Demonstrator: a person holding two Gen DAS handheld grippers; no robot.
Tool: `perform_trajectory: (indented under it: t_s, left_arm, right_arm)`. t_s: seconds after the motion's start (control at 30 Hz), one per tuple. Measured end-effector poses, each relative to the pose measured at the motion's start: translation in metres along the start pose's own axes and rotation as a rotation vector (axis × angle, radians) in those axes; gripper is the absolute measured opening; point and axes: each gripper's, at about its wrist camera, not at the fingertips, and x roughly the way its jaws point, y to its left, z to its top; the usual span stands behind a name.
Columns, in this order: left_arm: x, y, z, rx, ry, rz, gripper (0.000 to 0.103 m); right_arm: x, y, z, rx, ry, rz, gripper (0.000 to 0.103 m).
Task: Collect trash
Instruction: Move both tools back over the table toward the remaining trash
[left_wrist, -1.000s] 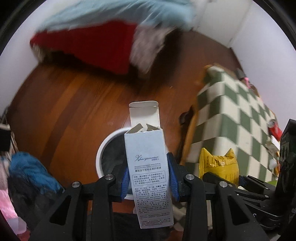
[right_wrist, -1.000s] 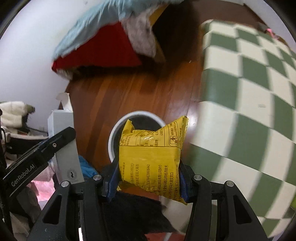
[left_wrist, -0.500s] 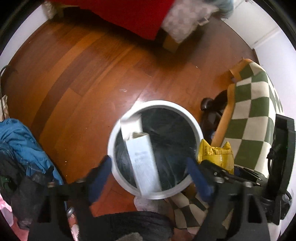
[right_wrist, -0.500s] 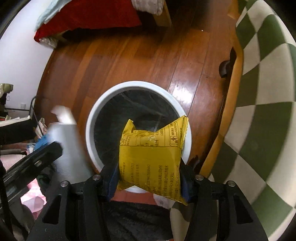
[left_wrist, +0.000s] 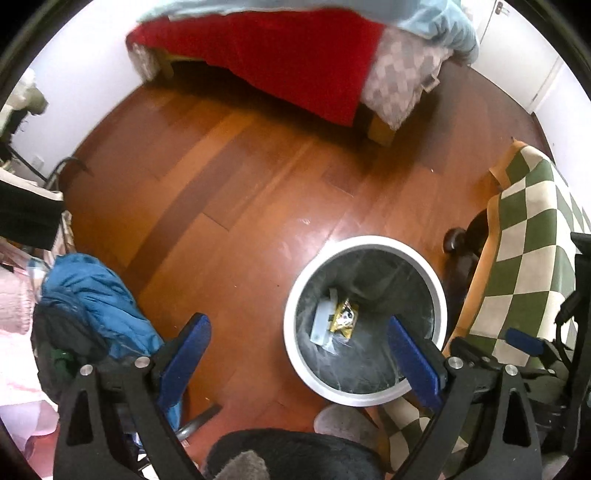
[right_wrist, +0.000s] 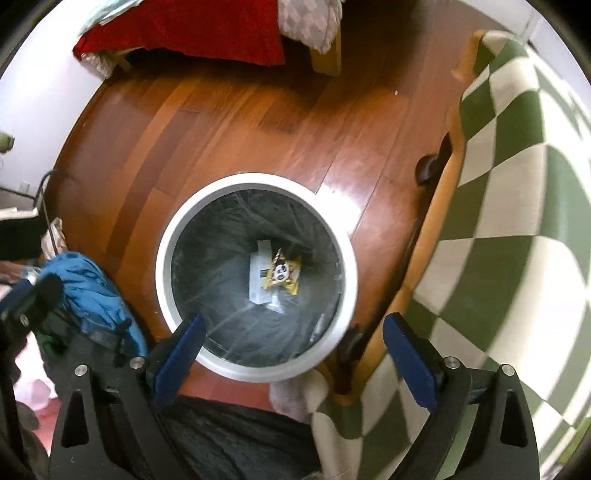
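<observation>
A round white trash bin (left_wrist: 364, 243) with a dark liner stands on the wooden floor; it also shows in the right wrist view (right_wrist: 255, 181). At its bottom lie a white carton (left_wrist: 320, 323) (right_wrist: 258, 275) and a yellow snack packet (left_wrist: 344, 317) (right_wrist: 284, 273), side by side. My left gripper (left_wrist: 299, 354) is open and empty, above the bin's left rim. My right gripper (right_wrist: 293, 349) is open and empty, above the bin's near rim.
A table with a green-and-white checked cloth (left_wrist: 535, 251) (right_wrist: 517, 184) stands right of the bin. A blue jacket (left_wrist: 96, 295) (right_wrist: 85, 284) is heaped to the left. A bed with a red cover (left_wrist: 288, 55) lies at the far side. Wooden floor (left_wrist: 229, 177) lies between.
Both grippers opened. The white carton left my left gripper and the yellow packet left my right gripper; both now lie at the bottom of the bin.
</observation>
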Motion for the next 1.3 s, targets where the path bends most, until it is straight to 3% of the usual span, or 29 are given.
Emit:
perform_trajectory:
  t_s: [0.13,0.47,0.93,1.1,1.3]
  left_arm:
    - [-0.022,-0.001,-0.006,0.007,-0.034,0.014,0.097]
    - [-0.083,-0.01,-0.024,0.015,-0.105,0.003,0.097]
    - [-0.193,-0.043,-0.054,0.029,-0.246,-0.032,0.097]
    - [-0.217,-0.087,-0.063,0.088,-0.281,-0.086,0.097]
    - [-0.197,-0.174,-0.079,0.224,-0.253,-0.162,0.101]
  right_arm:
    - [-0.026,0.002,-0.009,-0.032,-0.033,-0.028,0.098]
    - [-0.103,-0.008,-0.037,-0.041,-0.126,0.018,0.098]
    - [-0.238,-0.04,-0.098,-0.031,-0.304,0.182,0.098]
    - [-0.281,-0.093,-0.131,0.082,-0.348,0.259,0.098]
    - [-0.305,-0.207,-0.192,0.3,-0.386,0.179,0.098]
